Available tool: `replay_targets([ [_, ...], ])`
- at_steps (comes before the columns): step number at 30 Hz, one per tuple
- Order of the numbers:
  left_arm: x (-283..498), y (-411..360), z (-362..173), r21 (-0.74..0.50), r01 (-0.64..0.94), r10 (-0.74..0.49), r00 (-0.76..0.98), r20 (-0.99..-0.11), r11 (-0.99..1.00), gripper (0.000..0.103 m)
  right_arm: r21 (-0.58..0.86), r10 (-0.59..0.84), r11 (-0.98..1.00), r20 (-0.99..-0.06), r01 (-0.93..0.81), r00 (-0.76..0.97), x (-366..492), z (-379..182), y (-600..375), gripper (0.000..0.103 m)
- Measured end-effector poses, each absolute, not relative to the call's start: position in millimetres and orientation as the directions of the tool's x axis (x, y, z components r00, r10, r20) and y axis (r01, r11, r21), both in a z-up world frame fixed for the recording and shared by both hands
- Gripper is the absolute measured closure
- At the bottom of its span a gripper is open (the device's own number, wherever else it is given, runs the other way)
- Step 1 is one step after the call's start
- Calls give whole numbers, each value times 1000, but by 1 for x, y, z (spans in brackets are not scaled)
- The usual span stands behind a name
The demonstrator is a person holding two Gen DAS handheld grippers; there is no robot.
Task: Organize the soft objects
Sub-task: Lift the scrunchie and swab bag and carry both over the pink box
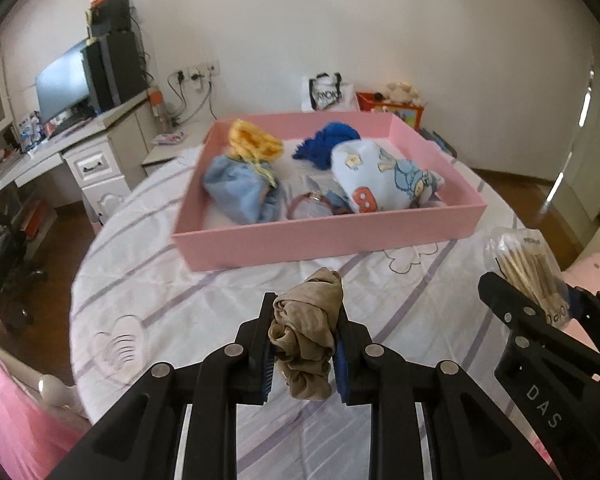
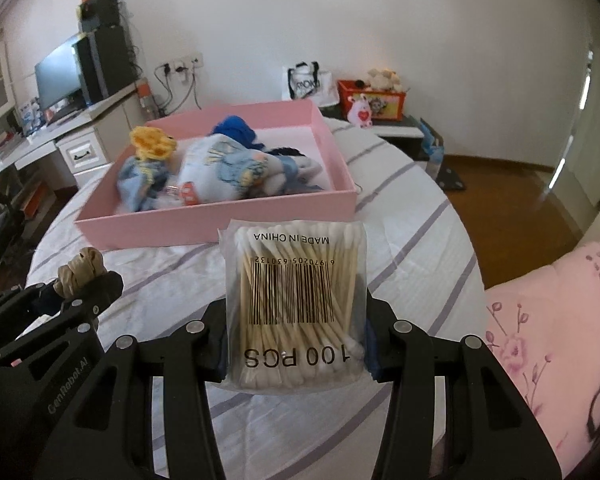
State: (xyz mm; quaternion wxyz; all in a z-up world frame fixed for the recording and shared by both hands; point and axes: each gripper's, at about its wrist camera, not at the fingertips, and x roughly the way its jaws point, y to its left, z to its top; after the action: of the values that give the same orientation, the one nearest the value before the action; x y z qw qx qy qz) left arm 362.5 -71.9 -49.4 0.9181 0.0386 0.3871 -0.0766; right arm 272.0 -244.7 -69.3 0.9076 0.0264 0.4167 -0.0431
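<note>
Left wrist view: left tongs (image 1: 304, 344) clenched on crumpled beige stocking bundle (image 1: 306, 336), lower centre.
Right tongs (image 2: 294, 344) grasp clear bag of wooden cotton swabs (image 2: 294, 300); shallow pink rectangular tray (image 1: 324, 236) on striped white bed (image 1: 160, 280), upper centre.

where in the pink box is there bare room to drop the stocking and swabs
The pink box is bare along its far right side, between the blue yarn and right wall. Its left and middle are crowded: yellow knit, denim bundle, printed baby cloth.
</note>
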Motion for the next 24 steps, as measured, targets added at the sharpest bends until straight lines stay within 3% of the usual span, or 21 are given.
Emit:
replay_targets([
  [24, 212, -28, 43, 13, 121, -101, 881, -463, 993, 82, -31, -28, 999, -514, 14, 857, 182, 25, -207, 57],
])
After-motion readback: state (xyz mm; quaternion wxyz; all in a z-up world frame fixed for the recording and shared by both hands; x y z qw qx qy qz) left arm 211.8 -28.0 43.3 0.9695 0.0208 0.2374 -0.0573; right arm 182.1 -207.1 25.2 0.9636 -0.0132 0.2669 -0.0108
